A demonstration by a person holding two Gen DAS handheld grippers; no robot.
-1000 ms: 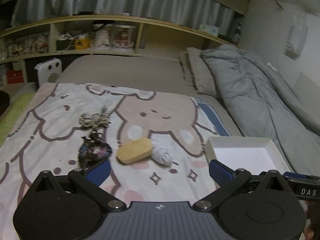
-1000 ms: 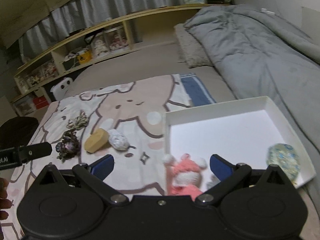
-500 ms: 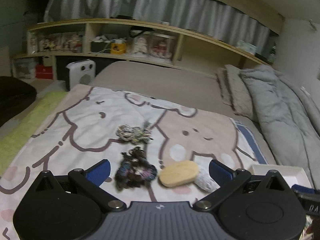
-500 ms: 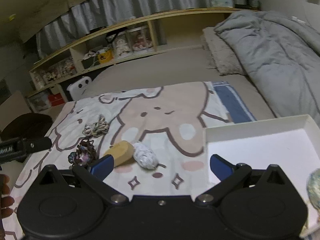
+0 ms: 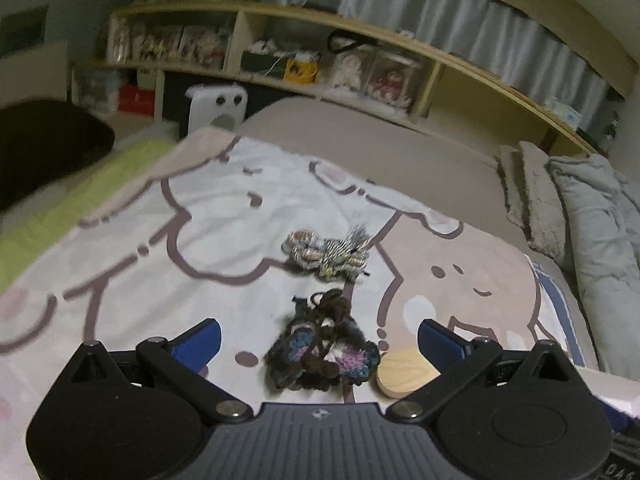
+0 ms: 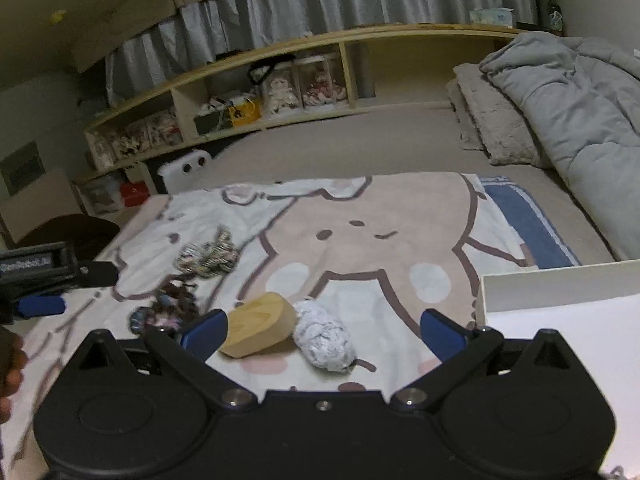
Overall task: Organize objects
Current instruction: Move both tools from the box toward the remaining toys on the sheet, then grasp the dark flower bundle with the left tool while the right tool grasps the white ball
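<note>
My left gripper (image 5: pixel 319 340) is open, its blue pads either side of a dark brown and blue crocheted piece (image 5: pixel 322 354) on the cartoon blanket. A grey striped yarn bundle (image 5: pixel 328 254) lies beyond it. A wooden oval block (image 5: pixel 404 370) sits by the right pad. My right gripper (image 6: pixel 324 330) is open above the wooden oval block (image 6: pixel 258 324) and a white-grey yarn ball (image 6: pixel 324 336). The dark crocheted piece (image 6: pixel 166 308) and the yarn bundle (image 6: pixel 208 258) lie to its left. The white box (image 6: pixel 560 312) is at the right.
The left gripper body (image 6: pixel 44 268) shows at the left edge of the right wrist view. A grey duvet (image 6: pixel 572 104) and pillow (image 6: pixel 492 120) lie at the right. A wooden shelf (image 5: pixel 320 60) with jars runs behind the bed. A white heater (image 5: pixel 218 110) stands beside it.
Both grippers have swung left. The left now frames the dark crocheted piece. The right has left the white box with the pink toy and now faces the wooden block and yarn ball.
</note>
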